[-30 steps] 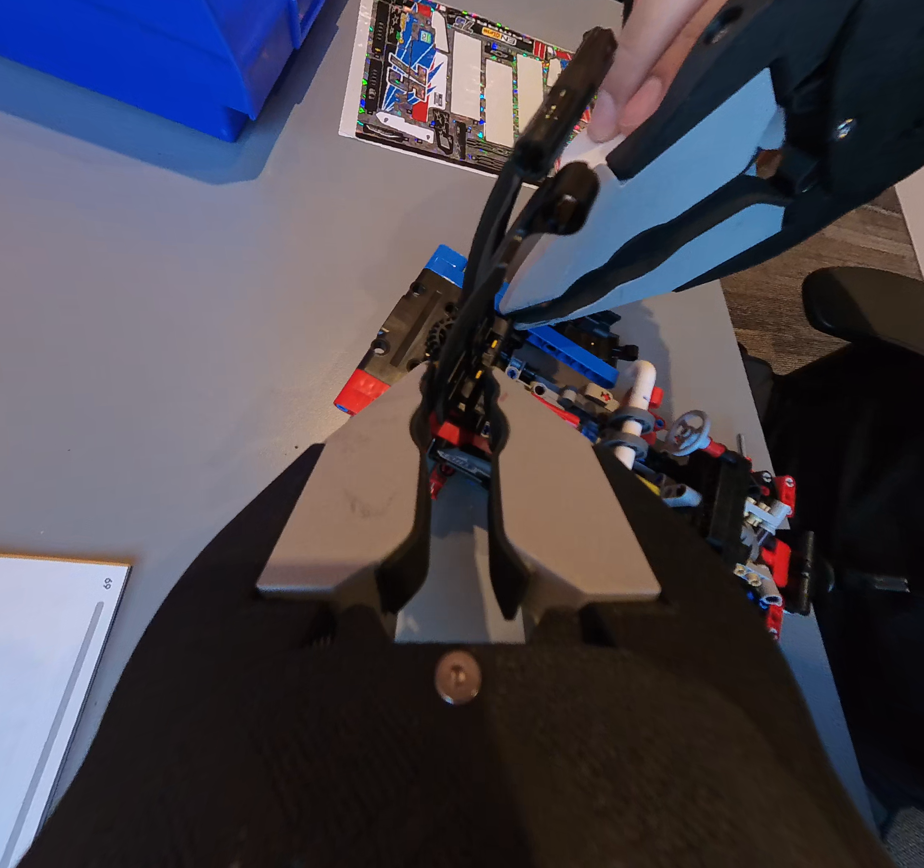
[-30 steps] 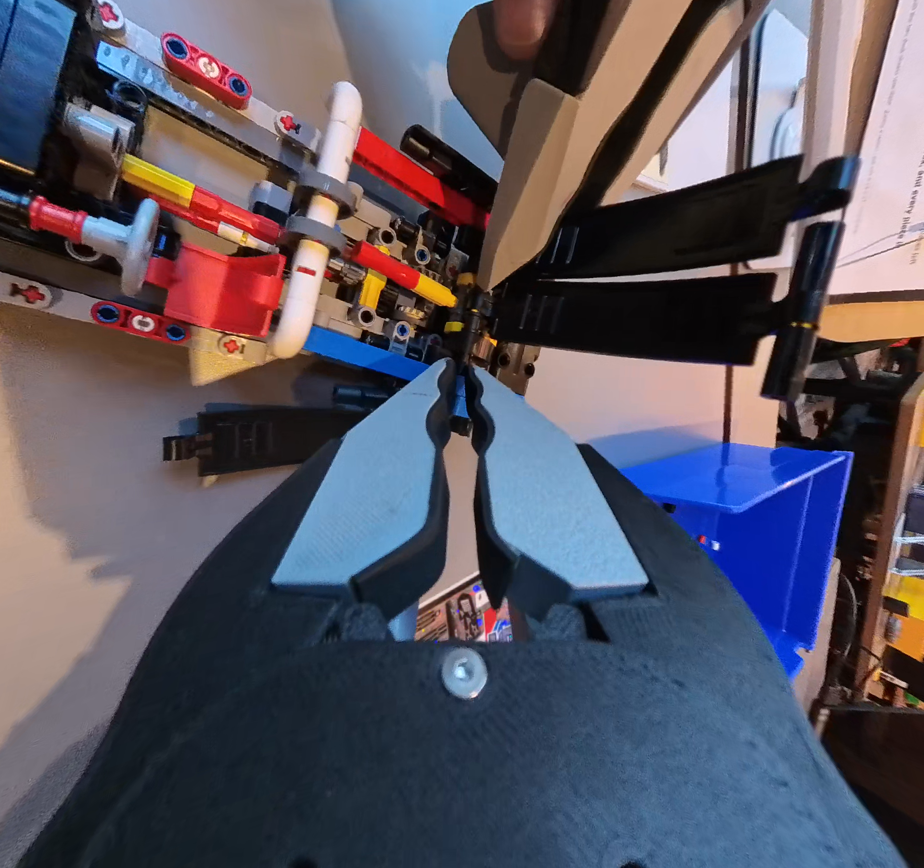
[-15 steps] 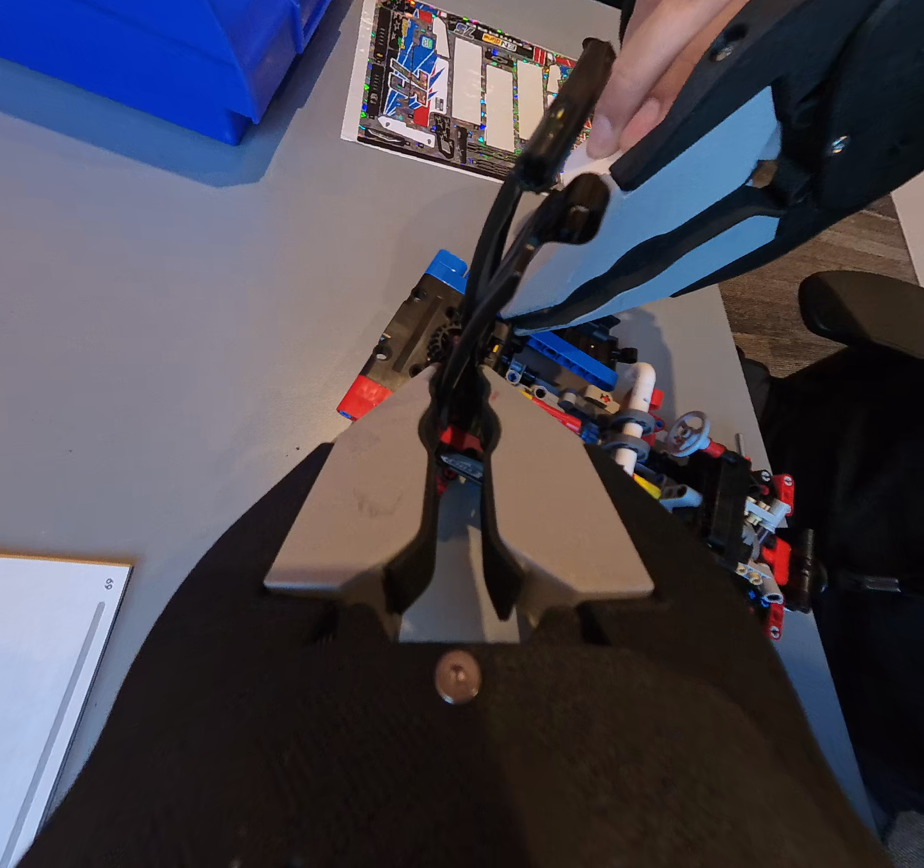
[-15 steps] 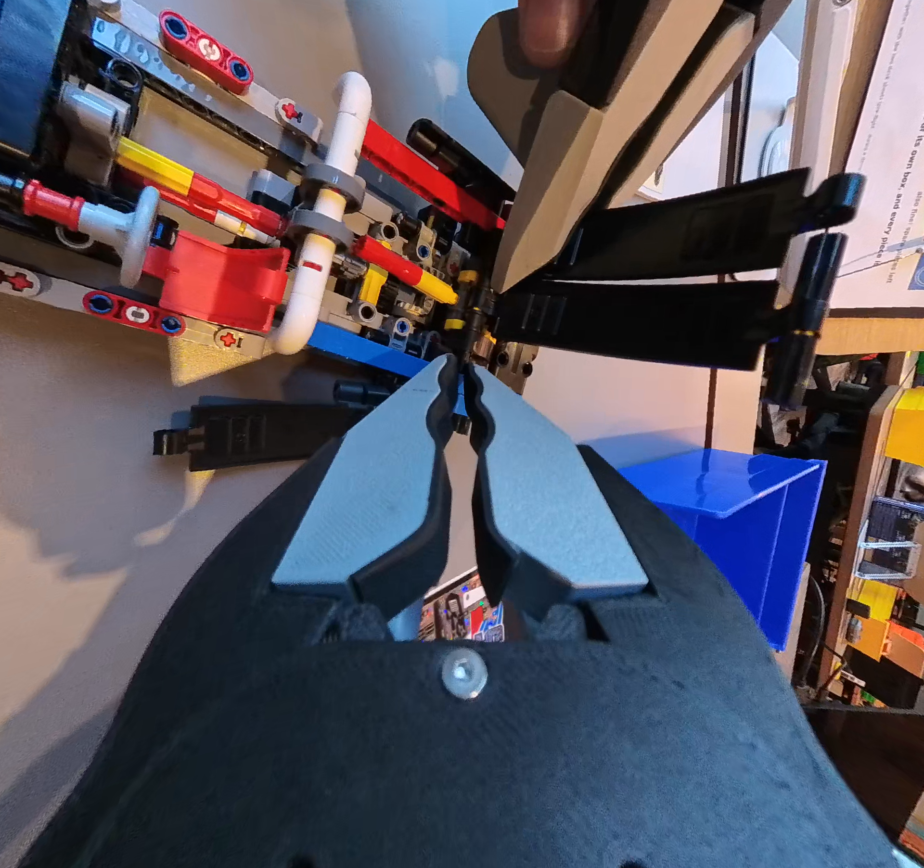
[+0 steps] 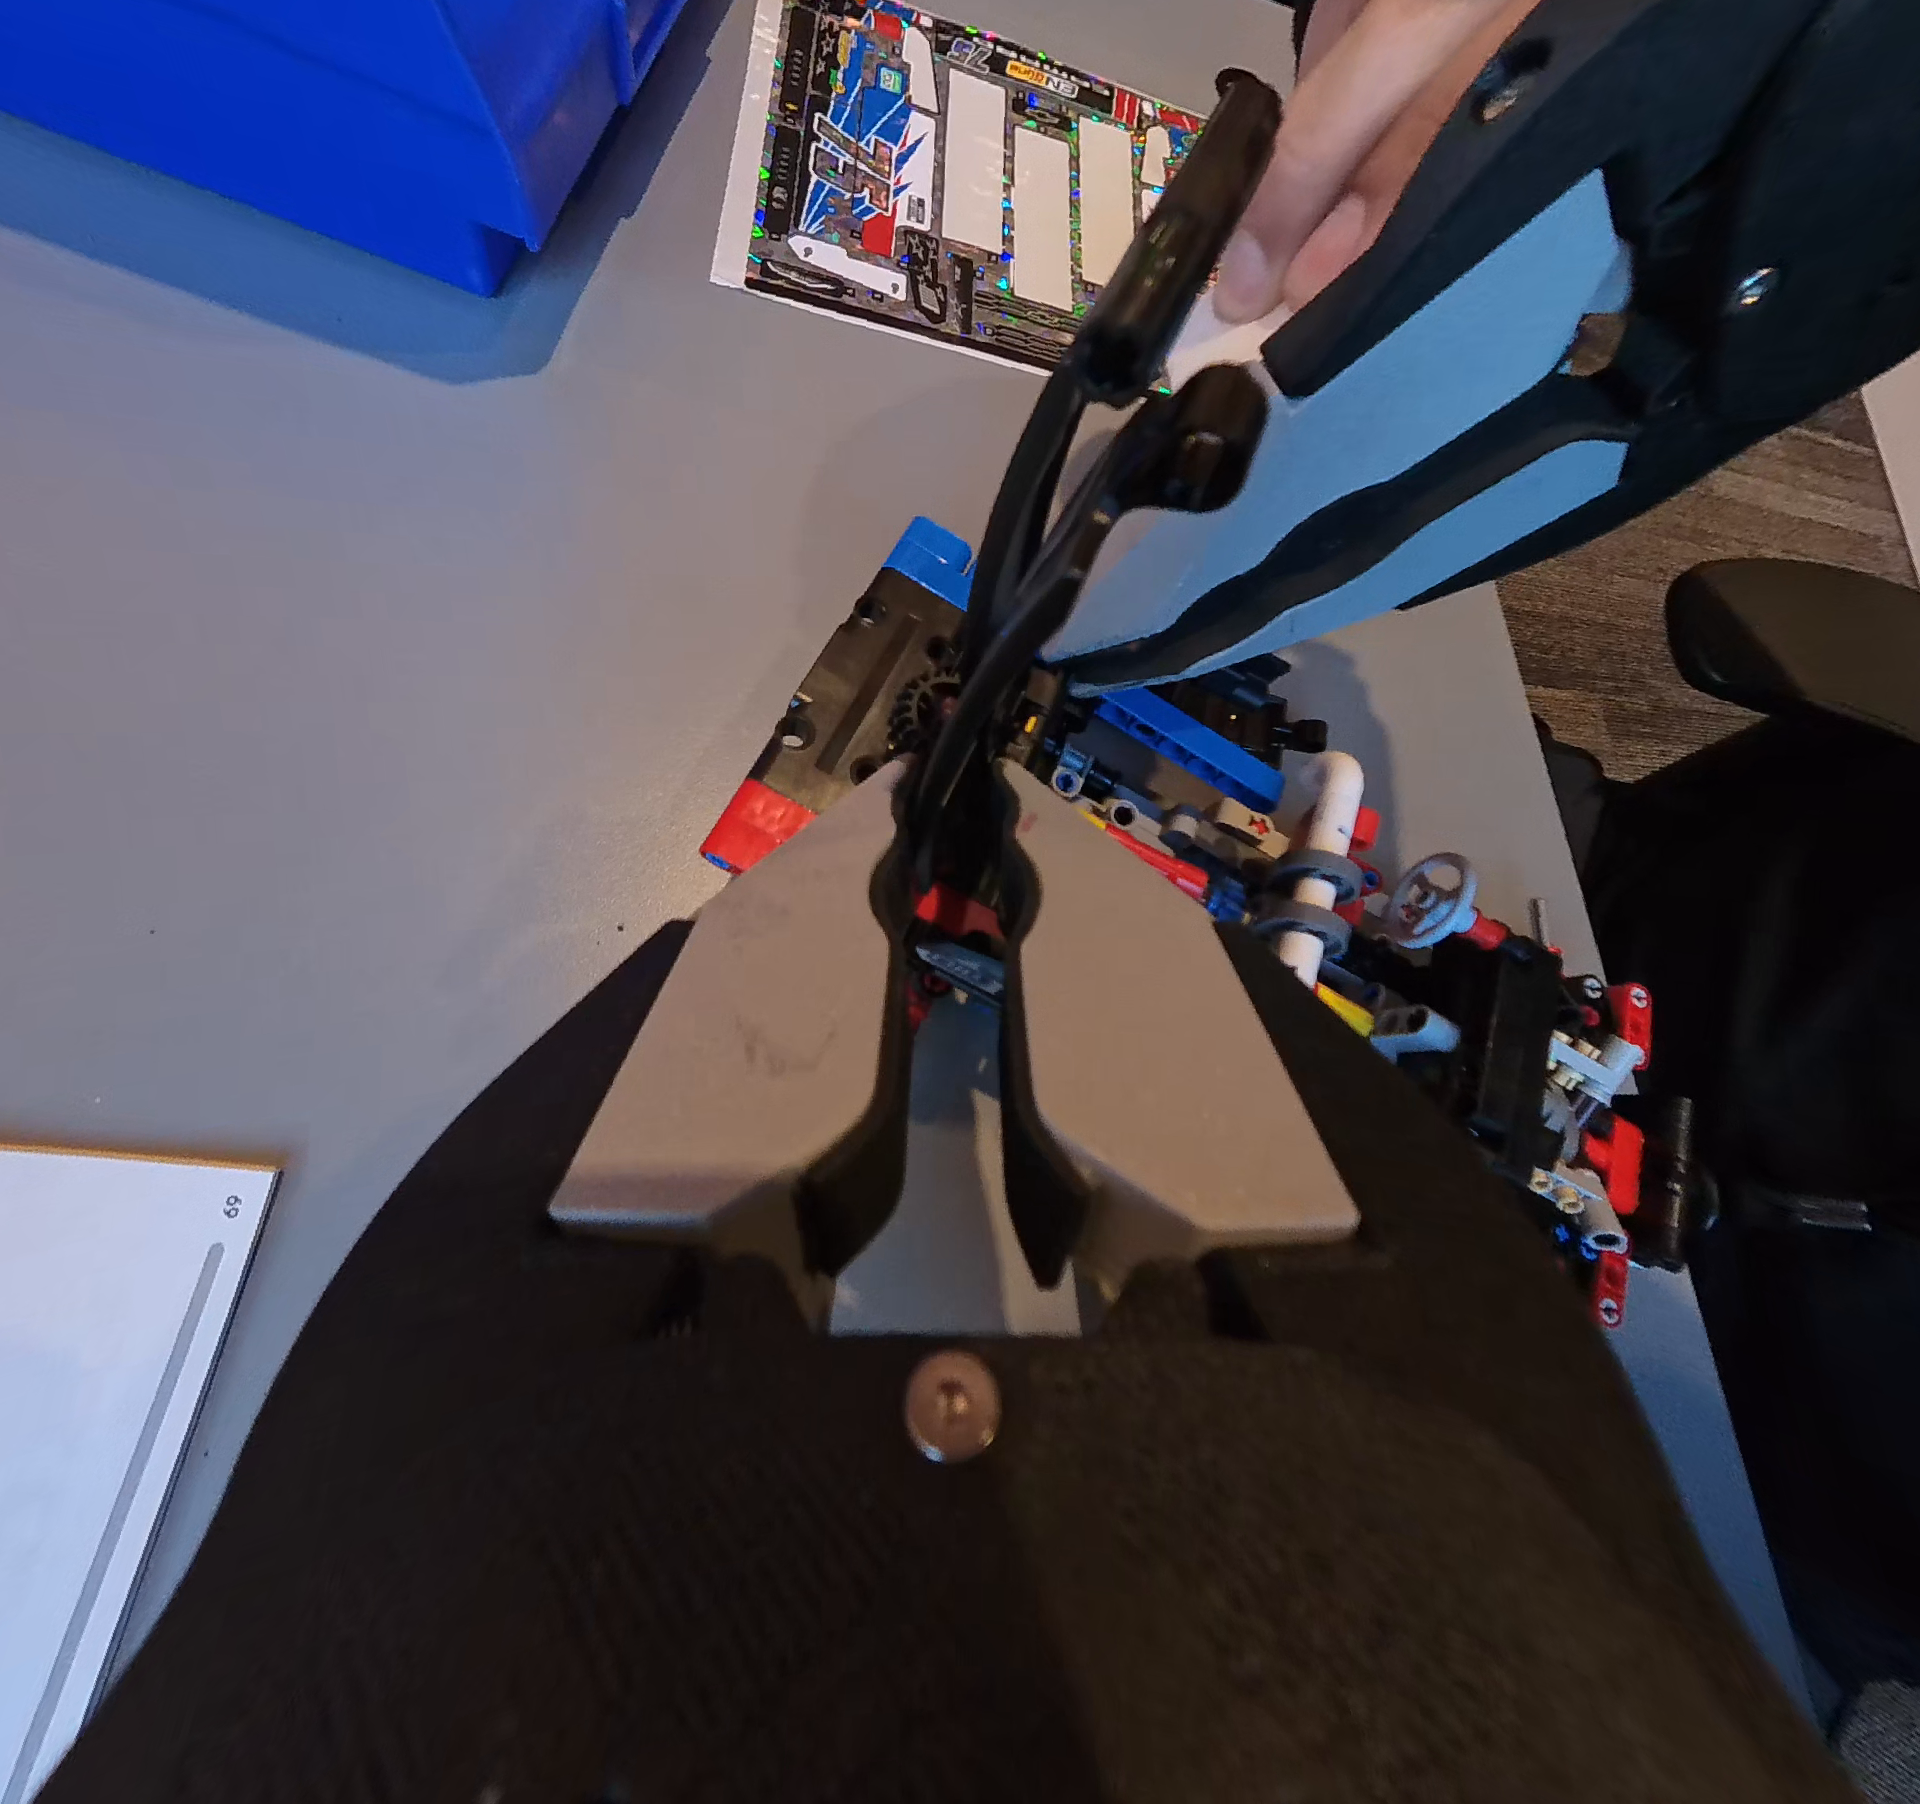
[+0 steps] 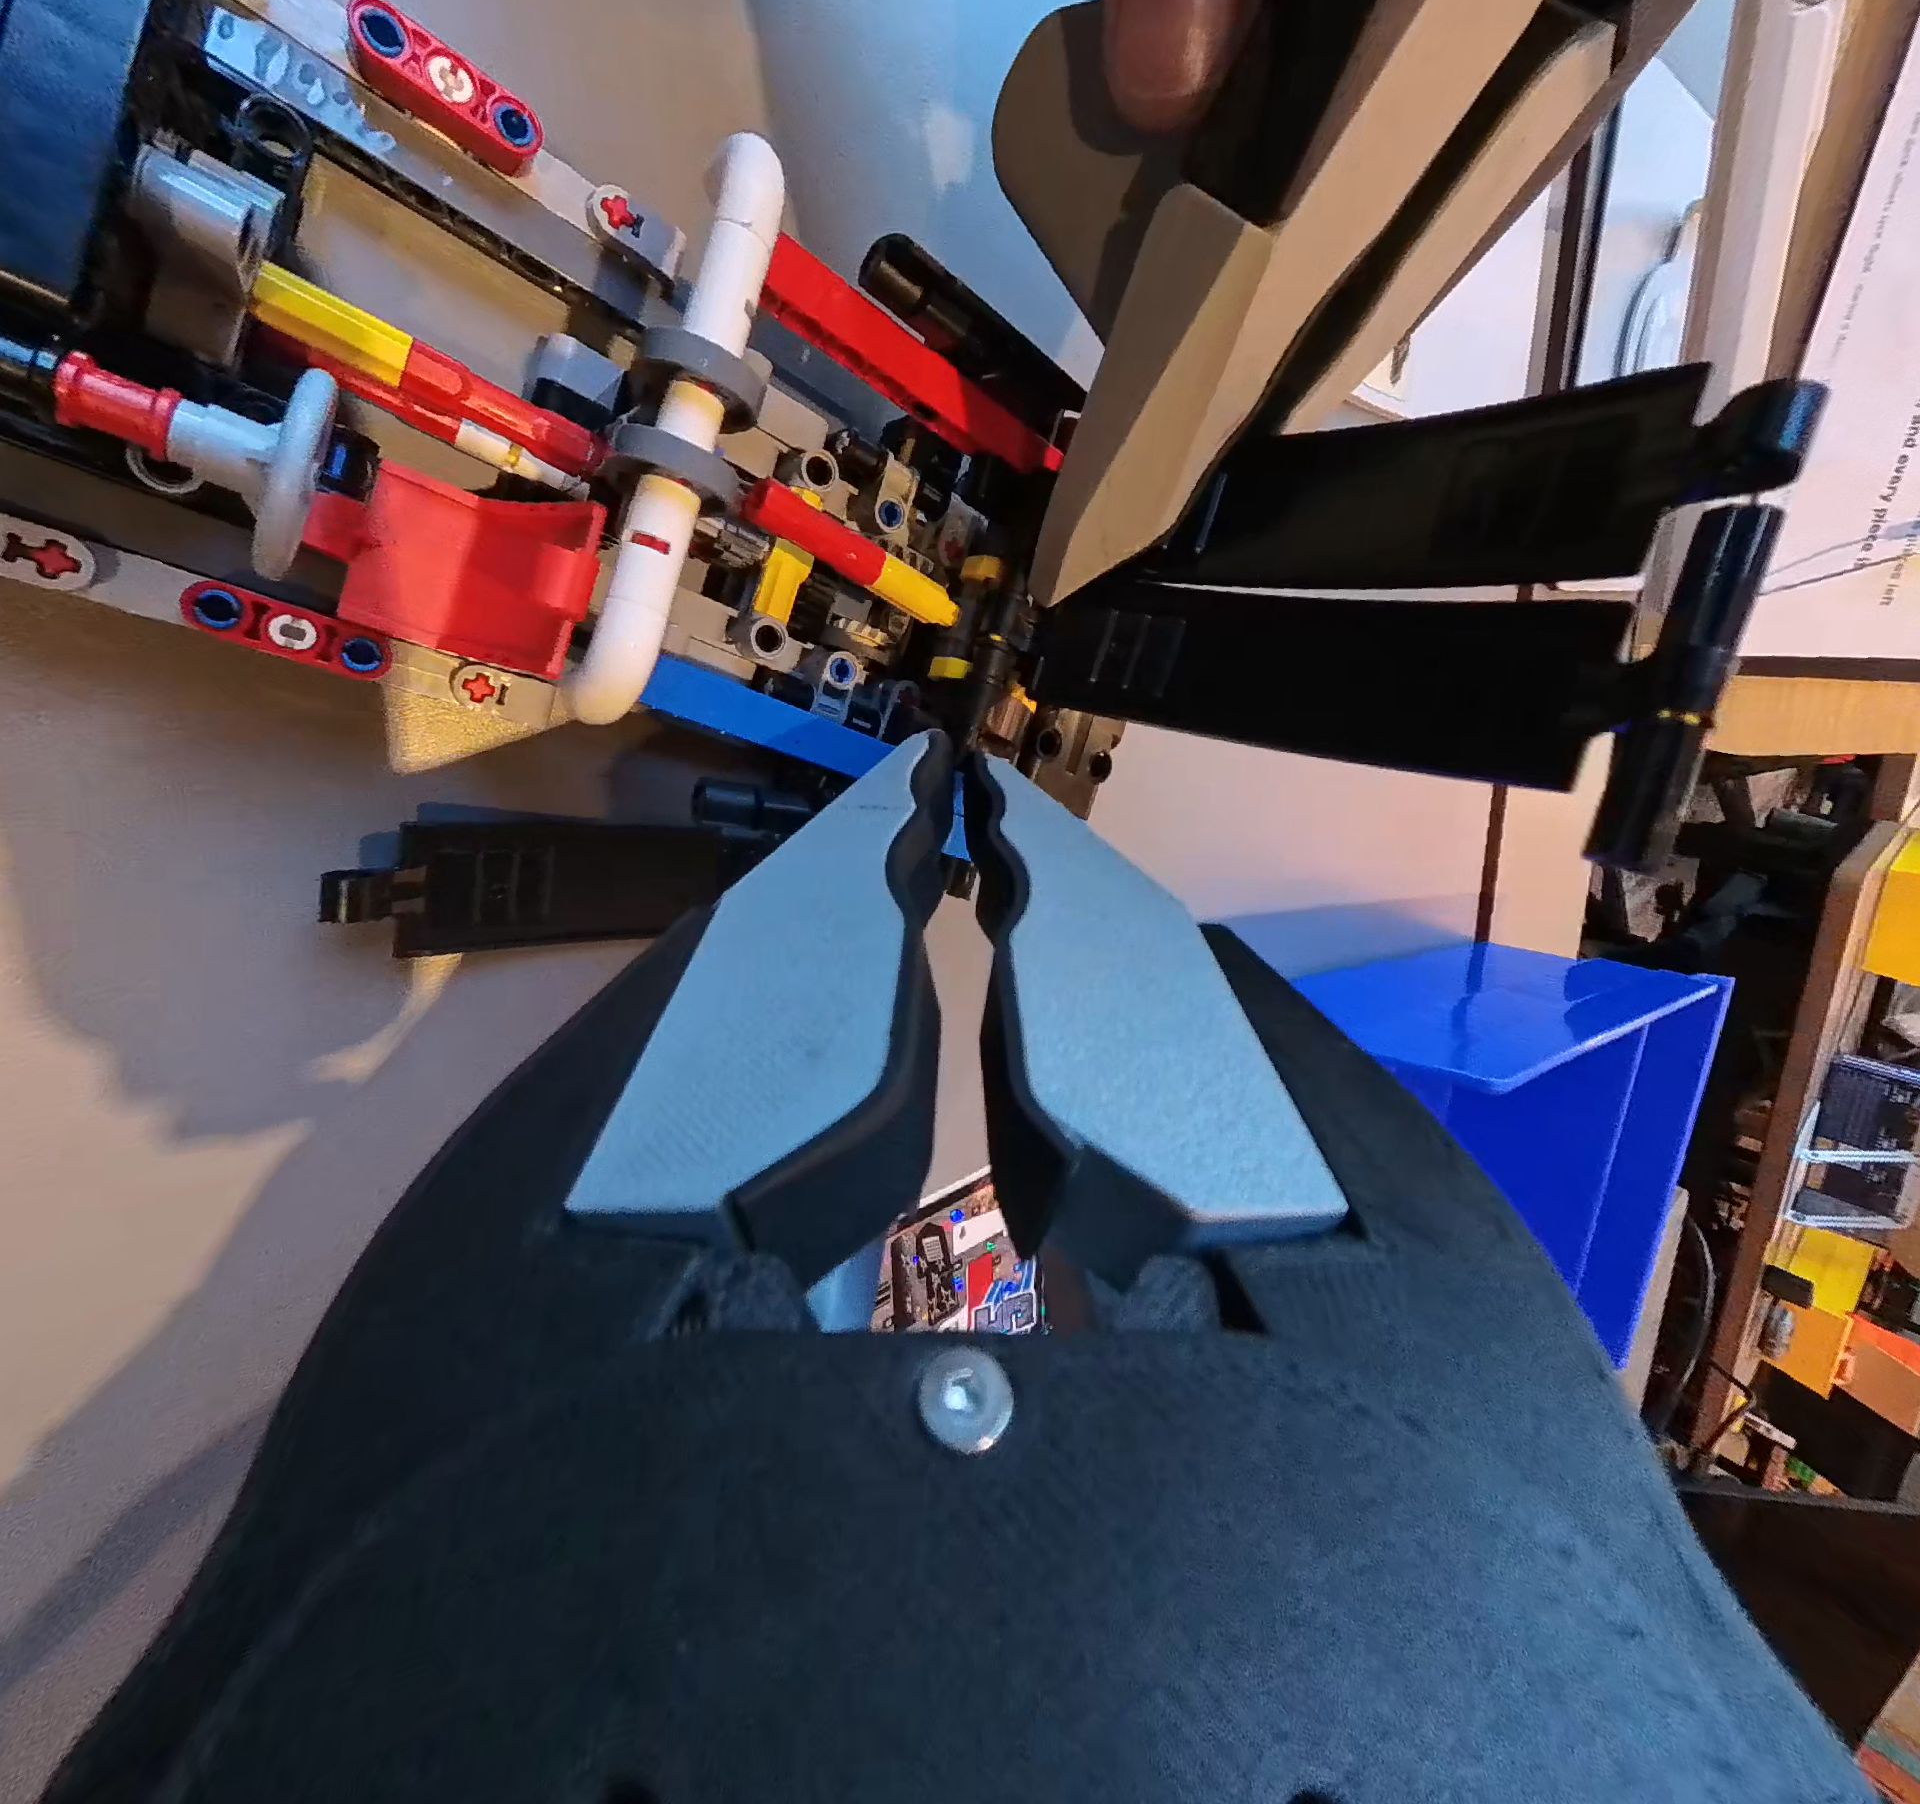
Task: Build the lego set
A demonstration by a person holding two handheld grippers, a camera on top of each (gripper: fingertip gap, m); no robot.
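Chassis (image 6: 623, 466) mostly built. Your left tool (image 5: 951, 798) clamps the black blade panels (image 6: 1351, 601); right tool (image 6: 951, 767) pinched together at their hinge. Bodywork left.

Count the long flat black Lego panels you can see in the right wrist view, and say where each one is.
3: two panels stacked, sticking out of the model's right end; one panel flat on the table below the model. Others may be hidden.

A grey bench (image 5: 312, 715) fills the left wrist view, lit by cool, even light. At two o'clock, past its edge, lies brown-grey carpet floor (image 5: 1714, 507), and a black chair (image 5: 1797, 642) at three. In the right wrist view, wooden shelving (image 6: 1839, 975) stands at three o'clock, in warm orange light.
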